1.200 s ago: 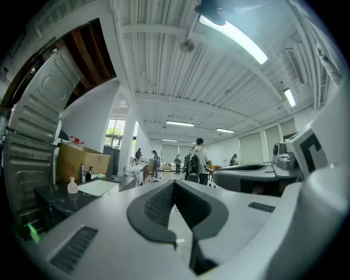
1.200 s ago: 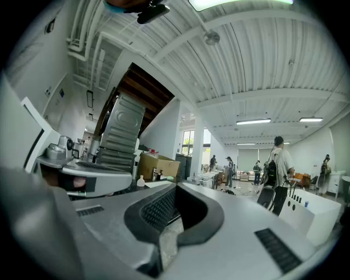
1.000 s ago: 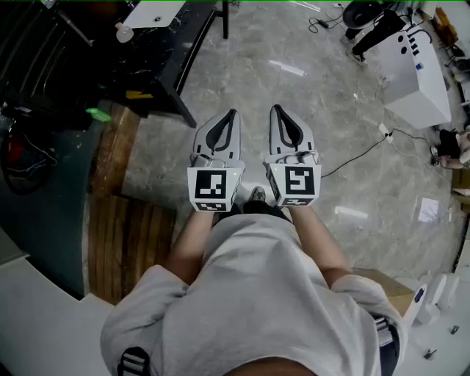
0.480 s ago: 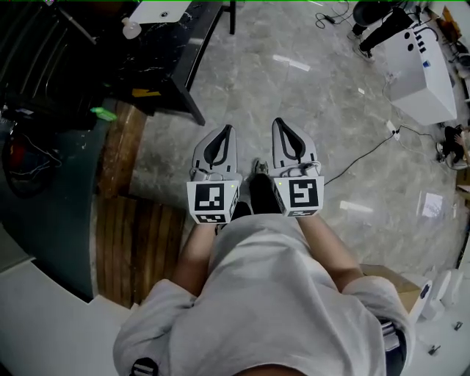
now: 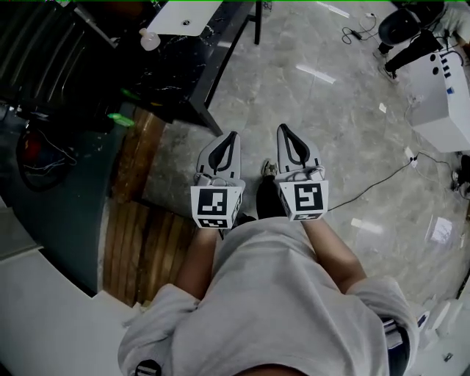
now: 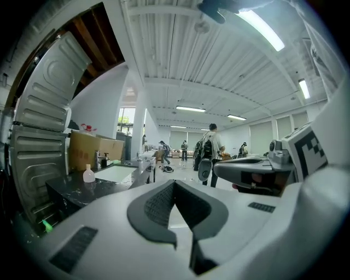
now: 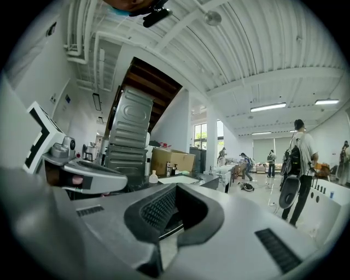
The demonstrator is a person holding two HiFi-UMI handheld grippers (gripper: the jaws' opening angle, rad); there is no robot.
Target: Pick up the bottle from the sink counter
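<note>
Ahead and to the left of both grippers, well apart from them: small pale bottle (image 5: 149, 40), upright on dark counter (image 5: 176, 70) beside white sink (image 5: 192, 15). Left gripper (image 5: 232, 137): jaws closed together, nothing between them. Right gripper (image 5: 282, 130): just beside the left one, likewise clenched, empty. Both are held over grey floor (image 5: 330, 110).
</note>
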